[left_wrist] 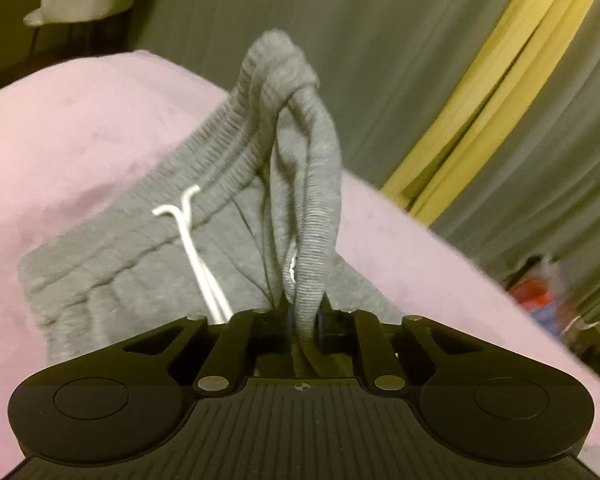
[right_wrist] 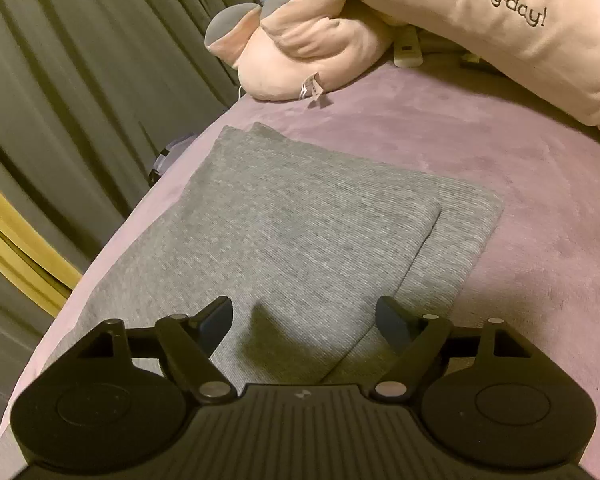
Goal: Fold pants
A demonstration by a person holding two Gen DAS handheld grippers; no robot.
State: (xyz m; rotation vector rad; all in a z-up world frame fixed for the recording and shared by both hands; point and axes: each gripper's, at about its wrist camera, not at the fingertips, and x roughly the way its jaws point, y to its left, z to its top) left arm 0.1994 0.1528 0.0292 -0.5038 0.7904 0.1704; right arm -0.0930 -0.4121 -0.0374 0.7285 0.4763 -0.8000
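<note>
Grey sweatpants lie on a pink bed cover. In the left wrist view my left gripper (left_wrist: 304, 316) is shut on the ribbed waistband (left_wrist: 296, 128), which is bunched and lifted up in front of the camera; the white drawstring (left_wrist: 196, 240) hangs over the flat part of the pants (left_wrist: 120, 264). In the right wrist view my right gripper (right_wrist: 304, 320) is open and empty, just above the two pant legs (right_wrist: 284, 232), which lie flat and overlapped, their hems pointing away.
The pink bed cover (right_wrist: 520, 208) spreads to the right. A pink plush pillow with writing (right_wrist: 480, 12) and plush feet (right_wrist: 300, 40) lie at the bed's far end. Grey curtains with a yellow band (left_wrist: 480, 92) hang beside the bed edge.
</note>
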